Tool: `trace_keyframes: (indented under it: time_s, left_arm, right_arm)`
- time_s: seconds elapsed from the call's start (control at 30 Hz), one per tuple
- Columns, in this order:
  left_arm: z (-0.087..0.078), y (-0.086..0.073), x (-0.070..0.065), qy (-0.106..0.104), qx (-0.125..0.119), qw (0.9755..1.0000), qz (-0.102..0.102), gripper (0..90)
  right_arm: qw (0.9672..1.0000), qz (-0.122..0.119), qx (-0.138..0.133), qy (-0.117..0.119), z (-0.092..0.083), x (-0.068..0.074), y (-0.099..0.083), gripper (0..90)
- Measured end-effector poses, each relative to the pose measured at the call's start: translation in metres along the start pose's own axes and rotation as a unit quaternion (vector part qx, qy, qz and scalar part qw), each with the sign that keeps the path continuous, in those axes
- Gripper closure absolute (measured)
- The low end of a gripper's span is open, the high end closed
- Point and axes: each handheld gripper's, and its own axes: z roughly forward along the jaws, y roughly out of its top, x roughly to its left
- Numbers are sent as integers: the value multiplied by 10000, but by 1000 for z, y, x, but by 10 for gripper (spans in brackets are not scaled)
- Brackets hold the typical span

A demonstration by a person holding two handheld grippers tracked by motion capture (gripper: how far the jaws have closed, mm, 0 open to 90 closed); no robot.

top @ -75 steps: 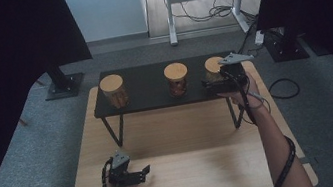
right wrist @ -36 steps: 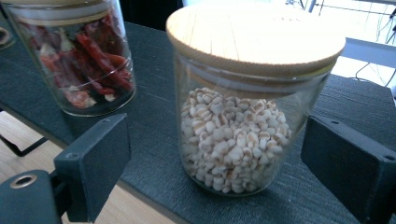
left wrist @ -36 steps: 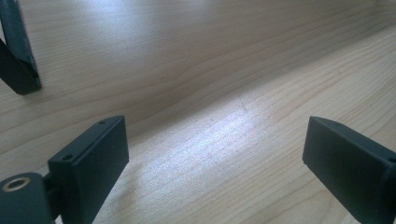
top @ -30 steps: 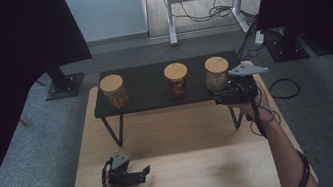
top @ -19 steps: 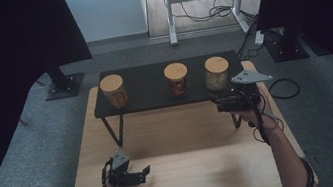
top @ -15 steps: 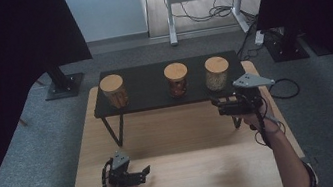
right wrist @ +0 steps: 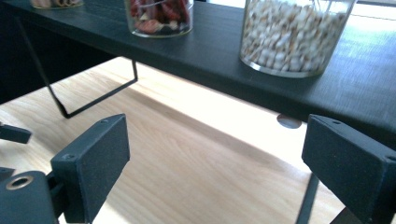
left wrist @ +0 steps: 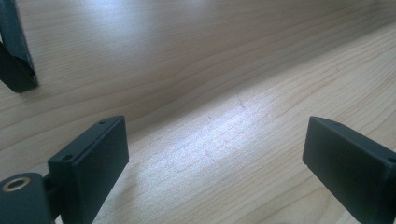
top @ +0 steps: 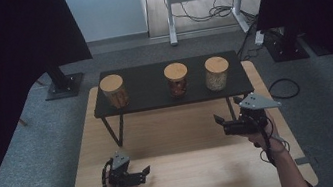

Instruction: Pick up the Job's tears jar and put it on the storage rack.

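Both grippers spread and empty; three lidded jars on the black shelf.

Right gripper (top: 221,124), jaws wide apart with nothing between them, hangs over the wooden table (top: 180,131) just in front of the black shelf (top: 154,93) near its right leg, aimed along the shelf front. Nearest jar, the one of pale beans (top: 216,73), sits at the shelf's right end; the red-filled jar (top: 177,79) mid-shelf, a third jar (top: 114,91) at the left end. Left gripper (top: 143,174), also spread and empty, lies low on the table well in front of the shelf.
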Motion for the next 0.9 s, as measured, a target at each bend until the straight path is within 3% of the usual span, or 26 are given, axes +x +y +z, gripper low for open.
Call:
trace_keyframes:
  time_s: [0.23,0.47,0.9]
  left_arm:
    - [1,0,0,-10,28,10000,20,63]
    - [1,0,0,-2,39,10000,13,63]
    - [1,0,1,30,70,10000,19,63]
  right_arm:
    - [9999,58,-82,99,-8,11,-32,71]
    - [9997,138,43,183,-5,17,-52,71]
    - [9953,392,797,373,37,19,-85,74]
